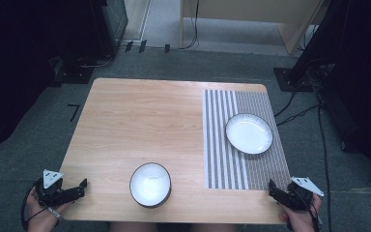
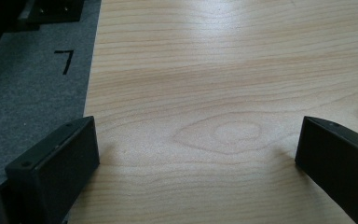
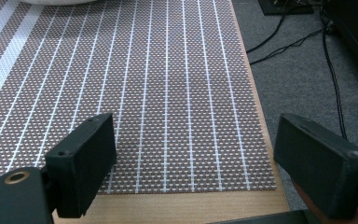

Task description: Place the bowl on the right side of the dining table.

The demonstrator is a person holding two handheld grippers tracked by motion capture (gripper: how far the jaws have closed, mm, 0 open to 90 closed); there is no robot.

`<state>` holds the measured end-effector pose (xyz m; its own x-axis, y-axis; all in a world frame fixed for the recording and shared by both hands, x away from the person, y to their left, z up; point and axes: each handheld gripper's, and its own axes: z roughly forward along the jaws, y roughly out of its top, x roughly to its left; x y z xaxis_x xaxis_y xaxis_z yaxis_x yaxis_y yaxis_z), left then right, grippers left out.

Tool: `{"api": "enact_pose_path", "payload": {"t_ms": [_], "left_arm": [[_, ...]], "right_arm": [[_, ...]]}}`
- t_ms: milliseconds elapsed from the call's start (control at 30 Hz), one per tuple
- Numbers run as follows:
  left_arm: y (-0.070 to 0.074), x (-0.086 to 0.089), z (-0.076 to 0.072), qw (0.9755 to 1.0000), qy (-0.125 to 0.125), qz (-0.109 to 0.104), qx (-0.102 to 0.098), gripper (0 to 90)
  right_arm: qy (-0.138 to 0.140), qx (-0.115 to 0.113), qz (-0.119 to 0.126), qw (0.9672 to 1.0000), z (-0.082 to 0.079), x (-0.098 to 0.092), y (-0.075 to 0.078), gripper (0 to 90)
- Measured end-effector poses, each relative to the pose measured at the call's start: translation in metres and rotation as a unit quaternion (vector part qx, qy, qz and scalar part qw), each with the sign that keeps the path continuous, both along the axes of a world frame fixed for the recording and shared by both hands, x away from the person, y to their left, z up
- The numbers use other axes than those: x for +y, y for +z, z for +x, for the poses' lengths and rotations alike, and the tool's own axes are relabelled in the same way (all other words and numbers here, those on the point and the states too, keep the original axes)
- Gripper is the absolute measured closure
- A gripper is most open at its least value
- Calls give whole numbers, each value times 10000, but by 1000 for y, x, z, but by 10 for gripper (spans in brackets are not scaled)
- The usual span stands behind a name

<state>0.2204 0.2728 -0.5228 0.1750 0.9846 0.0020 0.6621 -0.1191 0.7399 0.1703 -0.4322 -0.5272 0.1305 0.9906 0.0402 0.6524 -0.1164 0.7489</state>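
Wooden table (image 1: 140, 121) seen from above; striped placemat (image 1: 251, 164) on its right part. White plate (image 1: 249, 133) with dark rim sitting on placemat, toward far half; white bowl (image 1: 150, 184) with dark rim on bare wood near front edge, about mid-table, just left of placemat, not touching it; both empty as far as visible.

Left gripper (image 1: 79, 186) held low at front-left corner of table, tips just over table edge, pointing right toward bowl, well apart from it; jaws spread wide in left gripper view, bare wood grain (image 2: 214, 135) between them, nothing gripped. Grey carpet (image 2: 32, 93) with a black mark beside table edge in that view.

Right gripper (image 1: 273, 189) held at front-right corner, at near edge of placemat, pointing left and away; jaws wide apart in right gripper view, only placemat (image 3: 168, 93) weave between them, nothing gripped; plate rim (image 3: 56, 2) just visible at top of that view, well ahead of jaws. Black cables (image 3: 303, 32) on carpet to right of table.

2 hands at bottom of high view, 1 per gripper.
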Motion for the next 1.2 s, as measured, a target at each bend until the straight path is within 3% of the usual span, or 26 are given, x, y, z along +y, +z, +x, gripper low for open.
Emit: {"api": "enact_pose_path", "payload": {"t_ms": [233, 533, 633, 833, 1200], "left_arm": [[1, -2, 1, 10000, -13, 4, 35, 0], [1, -3, 3, 10000, -39, 12, 78, 0], [2, -4, 4, 9999, -76, 19, 100, 0], [2, -4, 5, 9998, -131, 15, 123, 0], [3, -5, 7, 9997, -128, 26, 189, 0]], "right_arm": [[-78, -129, 53, 9999, -2, 3, 5, 152], [25, -294, 115, 9995, -3, 18, 19, 155], [121, -336, 305, 9989, -2, 30, 29, 155], [316, -474, 337, 9978, -1, 51, 43, 157], [717, -517, 357, 9954, 4, 81, 59, 157]]}}
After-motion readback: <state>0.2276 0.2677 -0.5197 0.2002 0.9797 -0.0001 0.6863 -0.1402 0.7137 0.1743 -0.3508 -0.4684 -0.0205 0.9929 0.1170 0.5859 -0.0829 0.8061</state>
